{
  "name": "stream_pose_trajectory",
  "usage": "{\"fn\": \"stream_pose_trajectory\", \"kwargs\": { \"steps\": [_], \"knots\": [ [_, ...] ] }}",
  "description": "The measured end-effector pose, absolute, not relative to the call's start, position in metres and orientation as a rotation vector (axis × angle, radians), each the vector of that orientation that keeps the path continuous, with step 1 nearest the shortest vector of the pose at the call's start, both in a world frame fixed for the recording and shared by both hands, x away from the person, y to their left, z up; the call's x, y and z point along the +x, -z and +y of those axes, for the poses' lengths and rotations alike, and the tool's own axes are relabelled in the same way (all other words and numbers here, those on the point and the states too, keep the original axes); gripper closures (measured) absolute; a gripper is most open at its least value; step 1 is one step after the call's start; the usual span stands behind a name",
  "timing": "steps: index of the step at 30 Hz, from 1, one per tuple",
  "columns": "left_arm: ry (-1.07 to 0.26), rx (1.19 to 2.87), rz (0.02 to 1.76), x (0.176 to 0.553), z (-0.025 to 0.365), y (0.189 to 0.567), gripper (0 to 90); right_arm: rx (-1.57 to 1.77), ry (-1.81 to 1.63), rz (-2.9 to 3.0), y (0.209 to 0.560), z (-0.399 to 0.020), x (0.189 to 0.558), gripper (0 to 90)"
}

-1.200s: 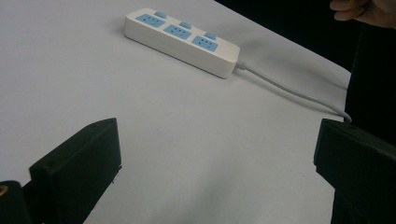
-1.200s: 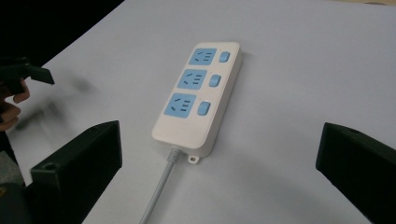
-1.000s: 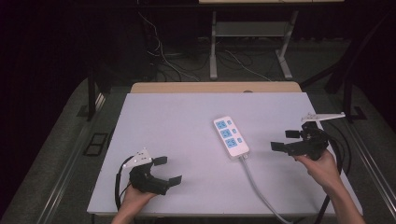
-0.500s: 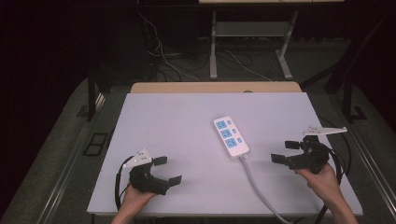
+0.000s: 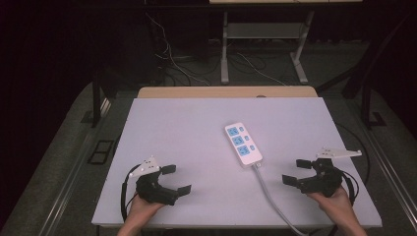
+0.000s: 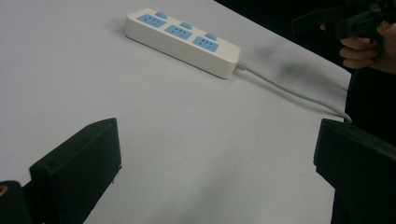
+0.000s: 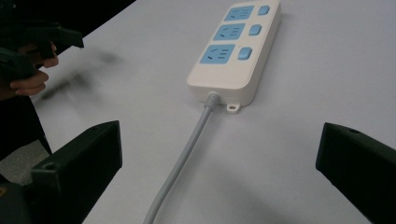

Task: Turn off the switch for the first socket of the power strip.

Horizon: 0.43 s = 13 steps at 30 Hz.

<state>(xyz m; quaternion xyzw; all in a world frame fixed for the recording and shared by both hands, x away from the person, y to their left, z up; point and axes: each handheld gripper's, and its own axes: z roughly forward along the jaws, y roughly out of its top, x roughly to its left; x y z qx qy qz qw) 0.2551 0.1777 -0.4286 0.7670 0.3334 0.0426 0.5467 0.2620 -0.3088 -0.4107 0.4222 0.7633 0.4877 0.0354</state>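
At table's near edge, power strip (image 5: 243,143) cord (image 5: 275,204) cut off.

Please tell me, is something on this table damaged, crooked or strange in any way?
Nothing stands out. The white power strip lies flat on the table, a bit slanted to its edges, its casing looking intact, and its cable runs off the near edge. The left gripper and right gripper are open, holding nothing.

Power strip (image 5: 243,143): white body, light-blue sockets and switches, pale grey cord (image 5: 269,194). Counter (image 5: 196,132): plain white. Grippers: black.
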Motion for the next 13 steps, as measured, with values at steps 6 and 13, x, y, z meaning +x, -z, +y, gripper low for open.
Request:
{"fn": "stream_pose_trajectory", "kwargs": {
  "steps": [6, 13],
  "knots": [
    [-0.1, 1.814, 0.792, 0.255, 0.178, 0.429, 0.0, 1.27, -1.462, 2.369, 0.418, -0.303, 0.255, 0.2],
    [-0.098, 1.819, 0.791, 0.255, 0.178, 0.429, 0.0, 1.24, -1.446, 2.374, 0.425, -0.303, 0.249, 0.2]
  ]
}}
